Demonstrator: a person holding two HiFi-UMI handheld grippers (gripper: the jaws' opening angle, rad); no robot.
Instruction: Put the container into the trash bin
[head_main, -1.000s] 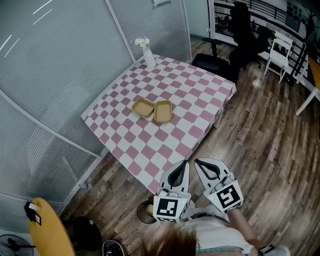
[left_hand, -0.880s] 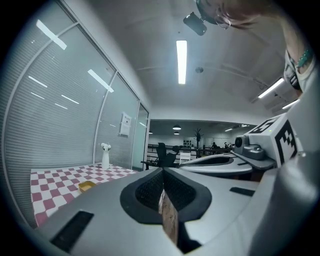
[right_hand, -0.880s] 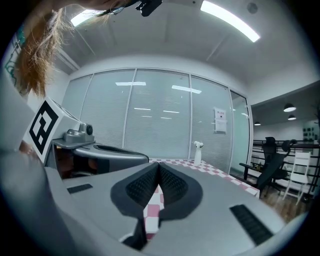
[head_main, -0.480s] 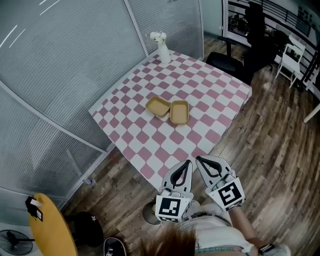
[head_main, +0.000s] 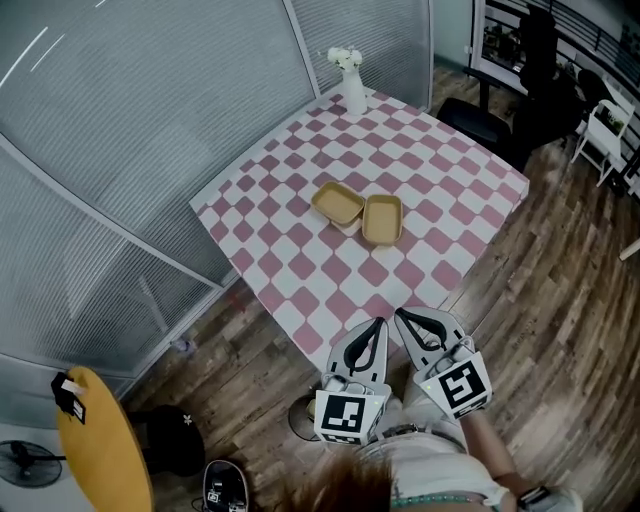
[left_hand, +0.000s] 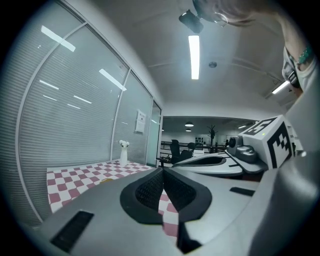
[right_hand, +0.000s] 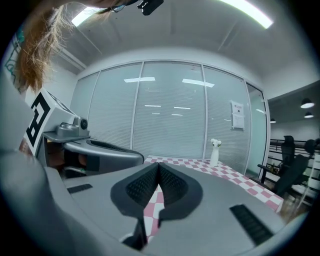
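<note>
Container (head_main: 382, 220) sits mid tabletop (head_main: 290, 215), lying open, two shallow tan trays side by side, apparently hinged, though the joint is too small to confirm. A white vase (head_main: 352, 90) stands at the far corner, well apart from it. Nothing else is on the checked cloth.

Left claw (head_main: 374, 330) and right claw (head_main: 405, 320) hang side by side at the near edge of the tabletop, well short of the container. Both are pressed together and empty; the pads meet with nothing between them in the left gripper view (left_hand: 163, 170) and the right gripper view (right_hand: 158, 166).

Handling guess: looks like a pulp or paper takeout box, so light, thin-walled, somewhat stiff but crushable, matte and not slippery. The open lid would likely flop if lifted by one half. Best hold is probably a pinch on a rim wall of one tray, or one claw per half to keep it flat. A gentle squeeze is enough.

A dark round thing (head_main: 300, 418) on the floor, near left under the left claw, may be the bin; can't tell.
</note>
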